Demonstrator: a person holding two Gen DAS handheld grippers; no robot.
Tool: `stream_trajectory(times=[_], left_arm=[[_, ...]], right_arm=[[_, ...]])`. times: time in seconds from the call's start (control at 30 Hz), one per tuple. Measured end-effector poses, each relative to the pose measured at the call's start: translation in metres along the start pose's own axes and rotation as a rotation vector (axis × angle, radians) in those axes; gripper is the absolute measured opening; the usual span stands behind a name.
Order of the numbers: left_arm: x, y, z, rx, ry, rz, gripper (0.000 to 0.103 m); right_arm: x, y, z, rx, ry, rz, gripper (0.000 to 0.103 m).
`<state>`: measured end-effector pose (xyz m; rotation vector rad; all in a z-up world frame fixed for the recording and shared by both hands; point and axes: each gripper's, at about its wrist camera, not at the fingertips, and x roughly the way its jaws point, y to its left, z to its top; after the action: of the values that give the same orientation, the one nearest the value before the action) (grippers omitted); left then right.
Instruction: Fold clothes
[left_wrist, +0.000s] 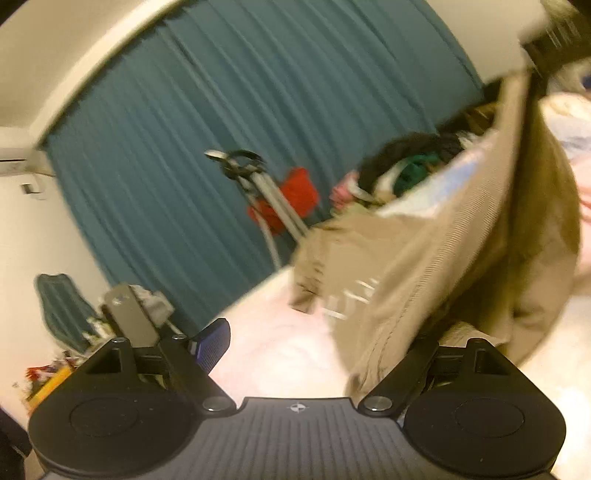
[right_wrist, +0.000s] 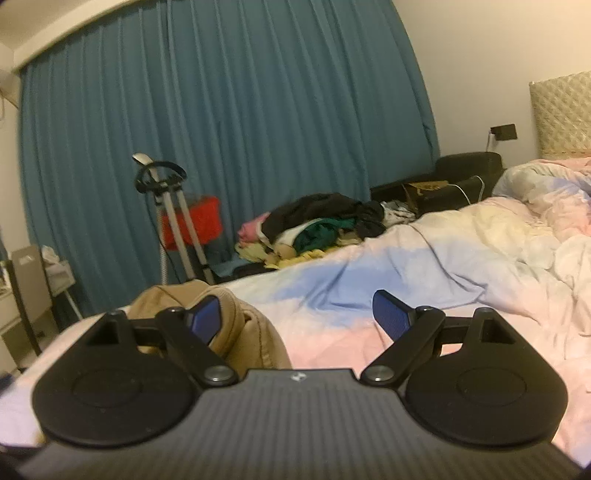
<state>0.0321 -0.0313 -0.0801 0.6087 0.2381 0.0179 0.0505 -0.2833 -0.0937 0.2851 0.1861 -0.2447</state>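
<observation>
tan garment (left_wrist: 424, 266) hangs over left jaws' right side, jaws wide.

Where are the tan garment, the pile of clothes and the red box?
tan garment (left_wrist: 424, 266), left wrist view, on its ribbed hanging fabric
pile of clothes (right_wrist: 321, 218), right wrist view, on the dark top garment
red box (right_wrist: 199, 221), right wrist view, on its front face
</observation>
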Motion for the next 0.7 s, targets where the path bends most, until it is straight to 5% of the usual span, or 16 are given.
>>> stream_trajectory(times=[0.2, 0.33, 0.47, 0.7], left_arm=[[-0.024, 0.067, 0.010, -0.344, -0.023, -0.014, 0.090], [-0.033, 0.096, 0.012, -0.456, -0.020, -0.026, 0.090], [-0.029, 0.105, 0.010, -0.468, 0.032, -0.029, 0.090], [0.000, 0.095, -0.001, -0.411, 0.162, -0.029, 0.091]], right_arm=[[0.025, 0.013, -0.016, -0.126, 0.145, -0.008, 0.087], [0.042, 0.022, -0.036, -0.189, 0.279, 0.010, 0.087], [0.043, 0.028, -0.041, -0.218, 0.297, 0.005, 0.087], [0.030, 0.020, -0.024, -0.185, 0.177, -0.055, 0.087]])
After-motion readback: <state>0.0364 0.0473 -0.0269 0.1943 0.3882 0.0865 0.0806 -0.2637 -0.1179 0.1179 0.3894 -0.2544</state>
